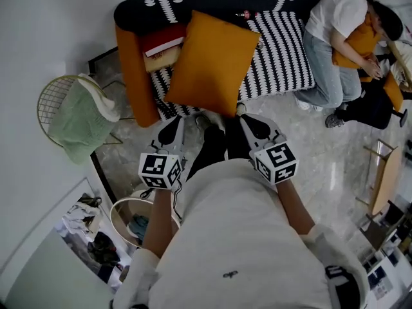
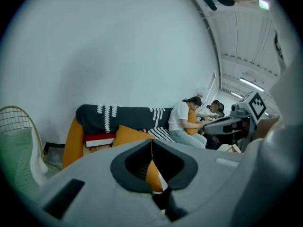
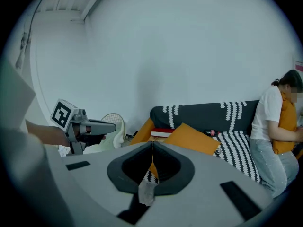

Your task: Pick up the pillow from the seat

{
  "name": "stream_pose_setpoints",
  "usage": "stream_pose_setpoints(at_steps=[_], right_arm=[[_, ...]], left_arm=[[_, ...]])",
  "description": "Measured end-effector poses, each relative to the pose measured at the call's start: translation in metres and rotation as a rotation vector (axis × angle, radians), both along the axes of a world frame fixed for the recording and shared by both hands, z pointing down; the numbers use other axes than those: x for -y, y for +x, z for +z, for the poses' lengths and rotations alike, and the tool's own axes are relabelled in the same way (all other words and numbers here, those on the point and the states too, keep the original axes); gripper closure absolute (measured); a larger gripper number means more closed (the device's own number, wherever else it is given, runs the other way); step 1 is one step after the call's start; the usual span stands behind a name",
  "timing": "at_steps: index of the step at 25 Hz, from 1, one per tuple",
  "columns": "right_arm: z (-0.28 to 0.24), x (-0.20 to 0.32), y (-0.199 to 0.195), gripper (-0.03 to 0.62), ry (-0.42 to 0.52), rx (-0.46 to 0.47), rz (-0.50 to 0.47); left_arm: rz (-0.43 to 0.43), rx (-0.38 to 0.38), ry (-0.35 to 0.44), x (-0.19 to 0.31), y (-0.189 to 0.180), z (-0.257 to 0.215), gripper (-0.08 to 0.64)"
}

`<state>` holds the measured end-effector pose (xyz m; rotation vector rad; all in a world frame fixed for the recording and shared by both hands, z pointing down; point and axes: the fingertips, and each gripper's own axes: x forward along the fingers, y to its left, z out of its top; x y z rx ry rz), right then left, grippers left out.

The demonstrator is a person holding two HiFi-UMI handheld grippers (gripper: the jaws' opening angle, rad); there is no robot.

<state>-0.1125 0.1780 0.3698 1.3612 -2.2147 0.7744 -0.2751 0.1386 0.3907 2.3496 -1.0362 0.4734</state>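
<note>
An orange square pillow (image 1: 212, 63) leans on the black-and-white striped seat of the sofa (image 1: 283, 50), in front of me. In the left gripper view the pillow (image 2: 128, 135) shows just beyond the jaws, and in the right gripper view the pillow (image 3: 199, 138) lies past them. My left gripper (image 1: 174, 129) and right gripper (image 1: 253, 126) hover side by side short of the sofa's front edge, apart from the pillow. The jaws of the left gripper (image 2: 152, 148) and of the right gripper (image 3: 152, 150) are both shut with nothing between them.
A person (image 1: 335, 37) sits at the sofa's right end hugging another orange cushion. A red-and-white book (image 1: 164, 44) lies by the orange armrest (image 1: 136, 76). A wire chair with green cloth (image 1: 80, 114), a round basket (image 1: 132, 221) and a wooden side table (image 1: 384, 176) stand around.
</note>
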Motion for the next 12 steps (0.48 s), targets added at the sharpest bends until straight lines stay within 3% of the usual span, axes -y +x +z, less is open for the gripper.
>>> stream_pose_setpoints(at_steps=[7,12], right_arm=[[0.018,0.007,0.022,0.584,-0.045,0.012,0.072],[0.020,0.032,0.032,0.584,-0.041,0.039,0.093]], left_arm=[[0.065,0.028,-0.062,0.012,0.022,0.019,0.548],[0.071,0.023,-0.052,0.033,0.034,0.010,0.548]])
